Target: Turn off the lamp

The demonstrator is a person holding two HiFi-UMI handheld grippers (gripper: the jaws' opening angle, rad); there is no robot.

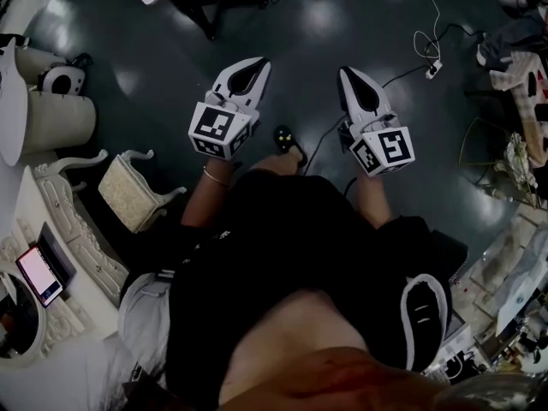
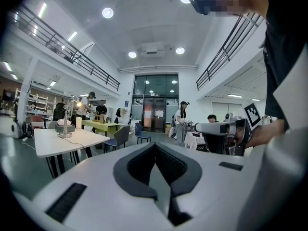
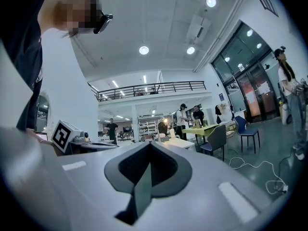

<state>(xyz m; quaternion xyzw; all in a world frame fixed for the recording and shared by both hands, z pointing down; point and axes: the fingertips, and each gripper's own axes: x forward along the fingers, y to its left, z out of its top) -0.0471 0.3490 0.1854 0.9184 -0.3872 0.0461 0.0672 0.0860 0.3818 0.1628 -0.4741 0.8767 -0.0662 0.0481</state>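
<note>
Left tongs (image 2: pixel 155 147) shut, empty; lamp (image 2: pixel 64 134) well apart, ahead-left on table (image 2: pixel 45 142).

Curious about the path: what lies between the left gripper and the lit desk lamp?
Left gripper view: glossy dark floor, then the white rectangular tabletop the lamp stands on.

Tall hall, white walls. White ceiling (image 2: pixel 154 32) with round downlights (image 2: pixel 107 13), all lit. Railed gallery (image 2: pixel 72 57) runs along both sides at the upper level. Far end: dark-framed glass doors (image 2: pixel 155 105).

Floor (image 1: pixel 171 67) is dark and glossy and mirrors the lights; a white cable (image 1: pixel 425 37) lies loose on it.

White table (image 2: pixel 91 139) at left, yellow-green table (image 2: pixel 103 124) behind it, blue chair (image 2: pixel 141 131) near the doors.

Ornate white stool (image 1: pixel 128 191), possibly cushioned, stands beside a white dresser (image 1: pixel 77 229).
</note>
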